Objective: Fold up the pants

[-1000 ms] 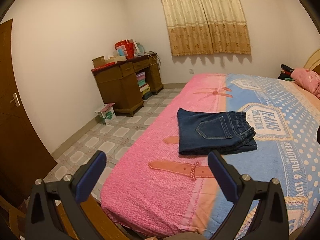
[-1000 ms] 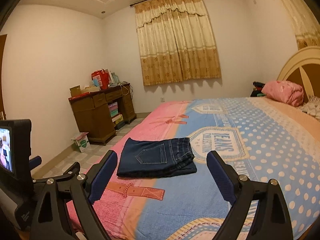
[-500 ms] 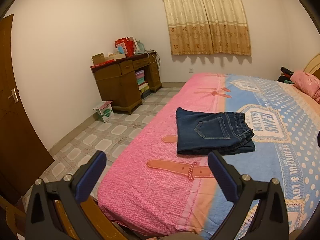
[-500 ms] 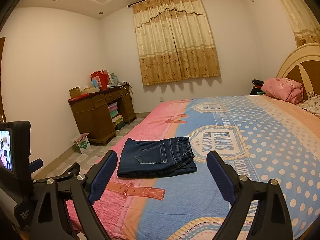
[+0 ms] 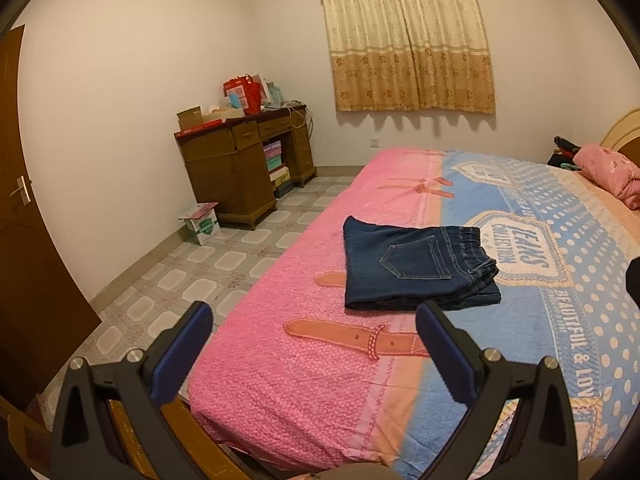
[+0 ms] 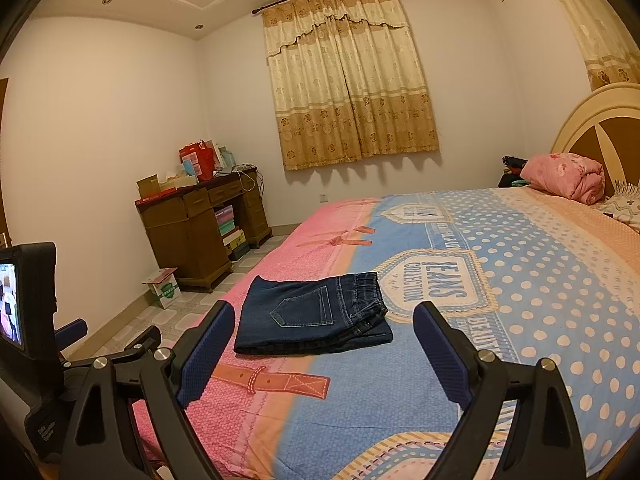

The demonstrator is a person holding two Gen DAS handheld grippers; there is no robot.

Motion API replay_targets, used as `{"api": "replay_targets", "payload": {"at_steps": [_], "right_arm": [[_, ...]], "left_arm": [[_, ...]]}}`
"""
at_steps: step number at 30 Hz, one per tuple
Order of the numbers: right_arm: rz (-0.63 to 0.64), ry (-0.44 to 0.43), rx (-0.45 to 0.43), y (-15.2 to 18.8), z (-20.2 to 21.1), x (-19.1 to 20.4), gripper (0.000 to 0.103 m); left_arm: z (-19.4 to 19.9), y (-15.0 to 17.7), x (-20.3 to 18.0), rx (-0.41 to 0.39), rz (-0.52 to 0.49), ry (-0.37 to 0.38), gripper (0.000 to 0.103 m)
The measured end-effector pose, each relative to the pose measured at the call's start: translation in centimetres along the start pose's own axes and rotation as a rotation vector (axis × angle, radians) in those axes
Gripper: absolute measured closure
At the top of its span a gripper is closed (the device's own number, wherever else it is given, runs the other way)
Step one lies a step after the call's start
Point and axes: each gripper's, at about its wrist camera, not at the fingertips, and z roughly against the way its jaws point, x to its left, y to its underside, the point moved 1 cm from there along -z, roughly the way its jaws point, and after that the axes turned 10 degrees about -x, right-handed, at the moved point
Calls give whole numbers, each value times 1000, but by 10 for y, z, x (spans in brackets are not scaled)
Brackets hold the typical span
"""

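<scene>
Folded jeans [image 5: 416,266] lay finished on the bed [image 5: 304,368] at twelve o'clock (apparently done), so both grippers [image 5: 314,344] [image 6: 324,340] hung back, fingers spread, empty.

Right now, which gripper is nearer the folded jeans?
Roughly equal, perhaps the left. Left gripper hangs open short of the folded jeans; right gripper likewise, facing them. Neither touches.

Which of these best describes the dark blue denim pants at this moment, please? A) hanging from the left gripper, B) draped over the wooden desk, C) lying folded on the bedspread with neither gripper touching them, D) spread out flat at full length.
C: the dark blue denim pants lie as a compact folded stack on the pink and blue bedspread, while the left gripper and right gripper are open, short of them.
</scene>
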Motion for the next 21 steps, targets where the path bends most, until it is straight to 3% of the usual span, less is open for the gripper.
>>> {"api": "replay_targets", "payload": {"at_steps": [21], "right_arm": [[6, 4, -6, -8, 0, 1, 11]], "left_arm": [[6, -8, 0, -42, -1, 37, 0]]}}
